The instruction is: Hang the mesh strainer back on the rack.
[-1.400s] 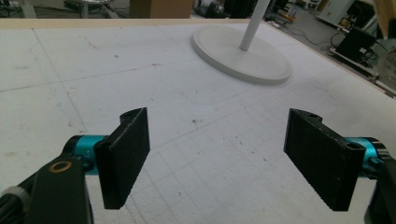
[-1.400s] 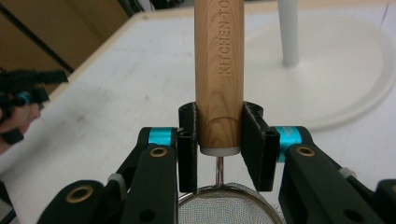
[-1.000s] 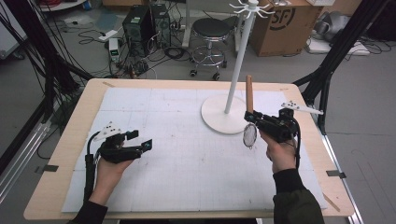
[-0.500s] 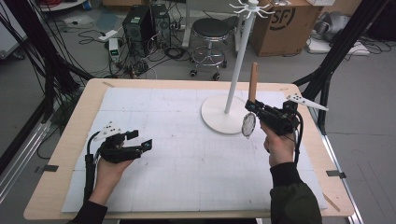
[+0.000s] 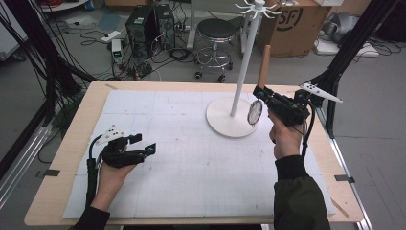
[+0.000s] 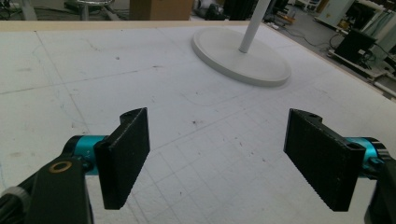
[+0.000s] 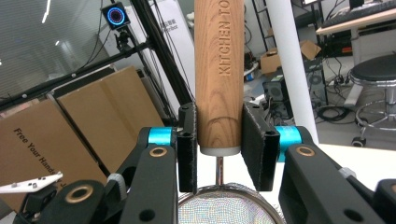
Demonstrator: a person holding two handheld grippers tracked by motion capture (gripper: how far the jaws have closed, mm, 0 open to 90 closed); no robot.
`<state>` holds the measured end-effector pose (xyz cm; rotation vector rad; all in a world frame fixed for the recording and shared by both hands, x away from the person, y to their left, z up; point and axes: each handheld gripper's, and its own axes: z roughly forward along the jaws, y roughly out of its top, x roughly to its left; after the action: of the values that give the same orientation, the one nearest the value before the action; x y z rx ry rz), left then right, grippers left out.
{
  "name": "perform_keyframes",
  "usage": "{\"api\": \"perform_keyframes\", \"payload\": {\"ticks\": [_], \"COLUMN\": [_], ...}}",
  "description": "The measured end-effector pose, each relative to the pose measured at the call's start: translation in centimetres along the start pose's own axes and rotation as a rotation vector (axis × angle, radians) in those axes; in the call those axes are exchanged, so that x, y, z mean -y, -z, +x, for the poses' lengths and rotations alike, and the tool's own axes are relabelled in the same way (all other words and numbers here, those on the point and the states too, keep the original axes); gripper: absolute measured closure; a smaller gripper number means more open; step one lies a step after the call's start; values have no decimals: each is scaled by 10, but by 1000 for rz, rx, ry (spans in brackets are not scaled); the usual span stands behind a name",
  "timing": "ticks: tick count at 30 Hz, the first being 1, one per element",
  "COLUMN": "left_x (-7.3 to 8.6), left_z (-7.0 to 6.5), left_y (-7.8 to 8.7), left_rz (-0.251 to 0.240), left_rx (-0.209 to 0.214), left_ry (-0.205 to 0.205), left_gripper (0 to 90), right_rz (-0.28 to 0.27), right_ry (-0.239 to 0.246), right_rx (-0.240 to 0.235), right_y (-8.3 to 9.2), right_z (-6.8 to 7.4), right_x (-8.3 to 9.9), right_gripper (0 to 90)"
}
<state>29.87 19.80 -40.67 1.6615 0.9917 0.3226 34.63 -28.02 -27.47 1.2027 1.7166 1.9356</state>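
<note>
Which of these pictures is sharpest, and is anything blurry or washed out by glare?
The right gripper view is crisp up close: the lettering on the strainer's wooden handle reads clearly between the fingers, while the room behind goes soft. The left gripper view has sharp fingers, and the white stand base looks slightly washed out. The high view is evenly lit but grainy; the strainer mesh is faint.

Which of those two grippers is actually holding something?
The right gripper, shut on the strainer's wooden handle. The left gripper is open, holding nothing.
</note>
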Motion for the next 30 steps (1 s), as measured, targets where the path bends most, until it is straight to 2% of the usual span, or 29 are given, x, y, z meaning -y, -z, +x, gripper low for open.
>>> {"api": "perform_keyframes", "payload": {"ticks": [4,15,26,30], "left_x": [-1,-2,-1,0], "left_z": [-3,0,-2,-1], "left_y": [2,3,4,3], "left_rz": [-5,-7,-2,3], "left_rx": [19,16,9,10], "left_ry": [2,8,5,4], "left_gripper": [231,231,226,226], "right_rz": [-20,-81,-110,-109], "right_ry": [2,16,5,10], "right_rx": [1,0,20,7], "right_y": [-3,-10,-17,-22], "right_z": [-1,2,-1,-1], "right_x": [-7,-34,-49,-55], "right_gripper": [694,694,694,693]}}
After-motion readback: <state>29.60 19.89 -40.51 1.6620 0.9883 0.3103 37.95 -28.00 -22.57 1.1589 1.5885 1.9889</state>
